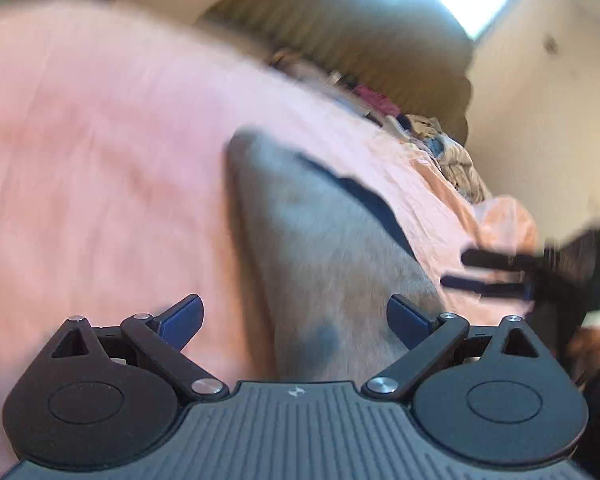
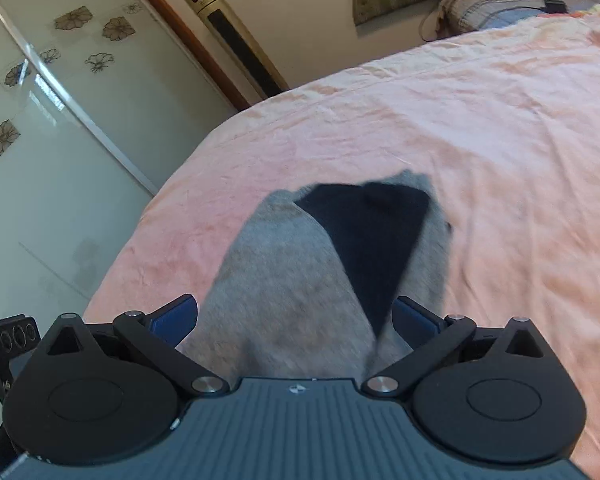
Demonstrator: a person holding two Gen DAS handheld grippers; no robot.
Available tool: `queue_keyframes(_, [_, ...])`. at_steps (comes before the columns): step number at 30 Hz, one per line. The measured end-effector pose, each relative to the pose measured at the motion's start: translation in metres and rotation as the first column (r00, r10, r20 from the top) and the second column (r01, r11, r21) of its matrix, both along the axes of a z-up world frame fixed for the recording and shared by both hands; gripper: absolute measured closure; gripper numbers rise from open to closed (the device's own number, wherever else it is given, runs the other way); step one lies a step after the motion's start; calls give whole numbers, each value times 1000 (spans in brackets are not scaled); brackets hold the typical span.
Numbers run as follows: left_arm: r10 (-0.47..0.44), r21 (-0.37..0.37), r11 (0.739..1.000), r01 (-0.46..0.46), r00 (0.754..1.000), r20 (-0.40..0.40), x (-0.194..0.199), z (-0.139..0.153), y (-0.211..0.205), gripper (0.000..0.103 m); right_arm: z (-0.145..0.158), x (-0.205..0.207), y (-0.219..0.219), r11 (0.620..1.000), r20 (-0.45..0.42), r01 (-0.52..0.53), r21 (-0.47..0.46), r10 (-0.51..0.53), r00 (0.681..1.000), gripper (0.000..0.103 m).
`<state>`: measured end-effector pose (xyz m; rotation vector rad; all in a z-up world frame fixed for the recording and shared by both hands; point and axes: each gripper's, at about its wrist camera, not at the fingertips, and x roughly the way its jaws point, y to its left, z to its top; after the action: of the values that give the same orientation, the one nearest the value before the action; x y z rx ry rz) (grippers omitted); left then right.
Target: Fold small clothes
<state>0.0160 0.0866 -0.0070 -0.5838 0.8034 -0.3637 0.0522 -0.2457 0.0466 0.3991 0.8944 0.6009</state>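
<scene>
No writing or brand is legible anywhere. My left gripper [image 1: 294, 318] tilts down over the pink bedsheet [image 1: 100, 160], jaws spread wide, gripping nothing; the grey garment [image 1: 320, 248] with its dark navy band lies beneath them. Further right, the right gripper [image 2: 294, 320] also points down, jaws released around the same grey garment [image 2: 284, 280], lying flat on the sheet [image 2: 500, 140].

Pink-sheeted bed [image 2: 480, 120], floral glass wardrobe [image 2: 52, 128]
</scene>
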Motion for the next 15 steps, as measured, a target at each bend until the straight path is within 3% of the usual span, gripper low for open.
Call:
queue_keyframes(3, [-33,-203,979,20,998,-60,-4,-16,5,6,-28,-14,-15,1000,-97,-8,11,9,995,15])
queue_keyframes(4, [-64,-256,966,41,995,-81,2,-21,2,16,-34,-18,-16,999,-101,-23,26,26,995,24])
queue_keyframes(5, [-92,-281,958,62,991,-95,6,-24,-2,41,-36,-23,-15,999,-73,-36,33,39,997,28])
queue_keyframes(6, [-121,-273,958,84,985,-122,11,-27,-10,57,-39,-24,-12,998,-79,-60,35,63,995,34])
queue_keyframes(7, [-132,-229,969,95,979,-152,16,-30,-16,80,-41,-24,-10,996,-100,-76,35,79,992,59])
queue_keyframes(8, [-137,-195,975,103,976,-169,20,-33,-21,87,-44,-24,-7,996,-126,-91,25,93,988,78])
queue_keyframes(10, [-140,-158,981,115,978,-152,13,-24,-22,88,-40,-28,-3,993,-99,-120,-11,118,988,79])
queue_keyframes(15, [-168,42,984,172,983,-78,-6,-12,-17,88,-37,-53,4,971,8,-181,-158,185,983,81])
